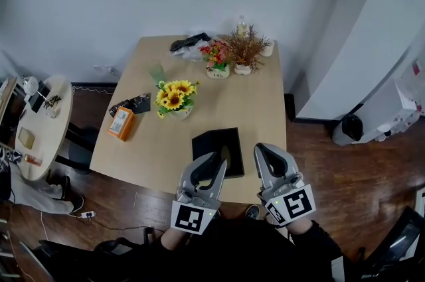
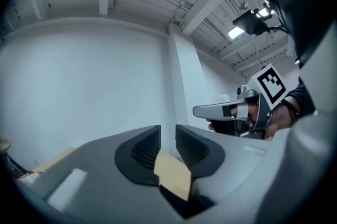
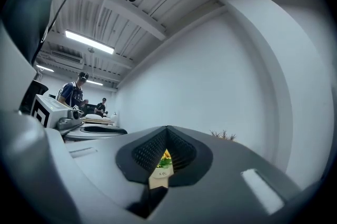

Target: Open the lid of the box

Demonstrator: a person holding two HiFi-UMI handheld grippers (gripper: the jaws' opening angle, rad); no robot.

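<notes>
1. Near the front edge of the tabletop (image 1: 153,141), toward its right corner, a flat black box (image 1: 214,141) was seen. It looked closed, almost square, and slightly skewed to that edge.
2. The left gripper (image 1: 216,165) appeared over the box's front left corner, its jaws parted by a narrow gap with nothing between them.
3. The right gripper (image 1: 264,152) was held just beside the box's right side, its jaws pressed together and empty.
4. The left gripper was judged the nearer to the lid's edge.
5. A matte, sharp-edged lid, pale wood and ribbed dark pads (image 2: 145,150) were noted.
</notes>
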